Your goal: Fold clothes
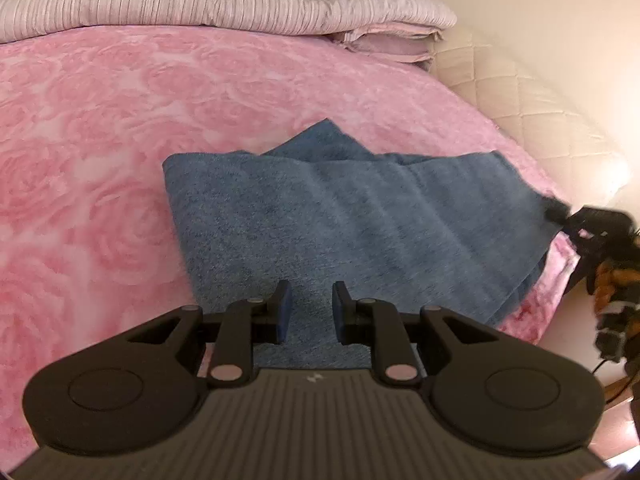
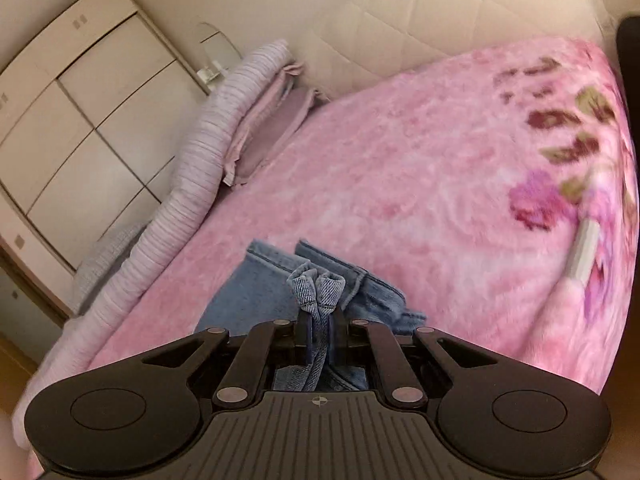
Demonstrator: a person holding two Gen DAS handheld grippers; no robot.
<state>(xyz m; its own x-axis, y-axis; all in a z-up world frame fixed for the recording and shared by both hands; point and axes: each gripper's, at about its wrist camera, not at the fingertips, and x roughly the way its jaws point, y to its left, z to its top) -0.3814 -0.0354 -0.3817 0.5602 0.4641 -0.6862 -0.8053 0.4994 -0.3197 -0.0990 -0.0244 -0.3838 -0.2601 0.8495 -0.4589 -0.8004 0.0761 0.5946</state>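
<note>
**A:** Where do the jeans (image 1: 340, 220) sit, and why there?

**B:** They lie across the pink bed blanket (image 1: 100, 140), doubled over into a broad slab with a corner of a lower layer poking out at the far edge. The bed gives a wide soft surface to lay the layers flat.

**A:** And the right tongs (image 2: 320, 332)?

**B:** Clamped on a bunched bit of denim hem at the jeans' right end. Pinching several layers together probably lets that end be carried as one piece.

**A:** The left tongs (image 1: 308, 308)?

**B:** Parted, with nothing between them, hovering low over the near edge of the denim. They seem placed to pin or pick up that side while the other end is drawn.

**A:** How far along is the fold?

**B:** Partly folded; whether another fold follows cannot be told.
</note>
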